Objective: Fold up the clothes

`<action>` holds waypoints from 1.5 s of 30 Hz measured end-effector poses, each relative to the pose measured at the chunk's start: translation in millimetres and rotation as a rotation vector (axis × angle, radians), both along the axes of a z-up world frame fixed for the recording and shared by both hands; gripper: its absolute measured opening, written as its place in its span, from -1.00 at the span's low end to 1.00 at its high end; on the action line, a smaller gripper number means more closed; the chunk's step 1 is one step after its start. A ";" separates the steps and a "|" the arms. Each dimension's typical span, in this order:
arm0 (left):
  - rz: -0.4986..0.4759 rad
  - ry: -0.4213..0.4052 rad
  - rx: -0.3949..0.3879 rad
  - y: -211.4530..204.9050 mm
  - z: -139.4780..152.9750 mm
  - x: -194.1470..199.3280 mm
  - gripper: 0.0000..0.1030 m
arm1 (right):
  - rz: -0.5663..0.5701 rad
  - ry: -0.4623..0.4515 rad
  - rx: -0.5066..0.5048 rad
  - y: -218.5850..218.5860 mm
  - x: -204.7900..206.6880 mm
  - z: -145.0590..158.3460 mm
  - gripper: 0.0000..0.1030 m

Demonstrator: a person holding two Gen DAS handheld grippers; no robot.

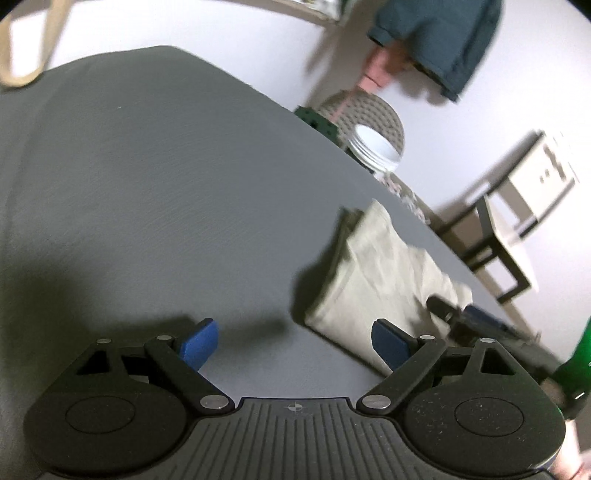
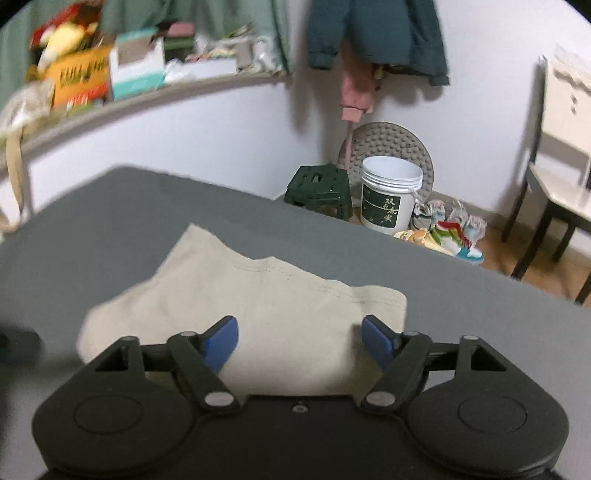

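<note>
A folded beige garment [image 2: 255,306] lies on the grey table [image 2: 110,221]. My right gripper [image 2: 300,341] hovers open just above its near edge, blue pads spread wide with nothing between them. In the left wrist view the same beige garment [image 1: 384,273] lies to the right, near the table's far edge. My left gripper [image 1: 294,345] is open over bare grey table [image 1: 155,192]; its right fingertip overlaps the cloth's near corner. The other gripper [image 1: 476,317] shows dark and blurred beyond the cloth.
Past the table's edge on the floor stand a white bucket [image 2: 388,195], a green stool [image 2: 319,190], a round grey mat and several shoes [image 2: 447,232]. A cluttered shelf [image 2: 122,81] runs along the wall, jackets [image 2: 376,33] hang there, and a white chair [image 2: 561,173] stands right.
</note>
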State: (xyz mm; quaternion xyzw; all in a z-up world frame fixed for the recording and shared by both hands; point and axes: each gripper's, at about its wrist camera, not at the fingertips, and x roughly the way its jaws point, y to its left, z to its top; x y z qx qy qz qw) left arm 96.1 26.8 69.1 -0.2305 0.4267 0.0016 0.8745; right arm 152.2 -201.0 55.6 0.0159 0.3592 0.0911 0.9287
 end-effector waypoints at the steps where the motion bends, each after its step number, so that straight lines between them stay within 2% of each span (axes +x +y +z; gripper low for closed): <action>1: -0.016 -0.002 0.017 -3.5 1.8 -1.5 0.76 | -0.015 0.028 0.015 -3.3 -2.9 -3.2 0.63; 5: -0.077 -0.017 0.068 -16.6 11.4 -11.2 0.76 | -0.077 0.055 0.108 -21.6 -13.3 -10.9 0.63; 10: -0.153 -0.068 0.159 -31.6 34.8 -37.0 0.76 | -0.110 0.034 0.098 -19.6 -52.4 15.3 0.67; 14: -0.159 -0.097 0.202 -38.4 54.9 -61.2 0.76 | -0.121 0.025 0.081 -17.6 -94.0 34.8 0.97; 18: -0.147 -0.133 0.223 -39.4 68.5 -86.9 0.76 | -0.126 -0.018 0.071 -15.2 -128.2 48.4 0.99; 22: -0.166 -0.151 0.269 -44.9 77.9 -104.9 0.76 | -0.130 -0.057 0.036 -12.6 -142.1 58.0 1.00; 24: -0.166 -0.173 0.262 -45.9 83.8 -110.0 0.76 | -0.123 -0.085 0.018 -11.3 -147.1 65.1 1.00; 27: -0.164 -0.221 0.196 -44.0 89.8 -110.7 0.76 | -0.153 -0.113 -0.015 -12.1 -142.1 73.4 1.00; 30: -0.145 -0.236 0.191 -45.2 92.5 -103.1 0.76 | -0.202 -0.121 -0.020 -17.1 -135.7 75.0 1.00; 34: -0.100 -0.222 0.289 -55.1 92.3 -92.1 0.77 | -0.293 -0.063 -0.037 -22.4 -121.6 73.3 1.00; 37: -0.011 -0.202 0.395 -65.9 90.4 -87.6 0.97 | -0.317 -0.062 -0.022 -26.1 -119.1 73.0 1.00; 39: 0.043 -0.183 0.450 -72.7 90.1 -85.8 0.99 | -0.323 -0.066 -0.024 -26.4 -118.6 73.3 1.00; 43: 0.055 -0.121 0.484 -81.9 95.6 -76.9 0.98 | -0.326 -0.016 -0.056 -22.6 -114.3 72.6 1.00; 45: 0.075 -0.137 0.487 -82.9 100.3 -78.2 0.98 | -0.317 0.008 -0.054 -22.8 -111.2 74.7 1.00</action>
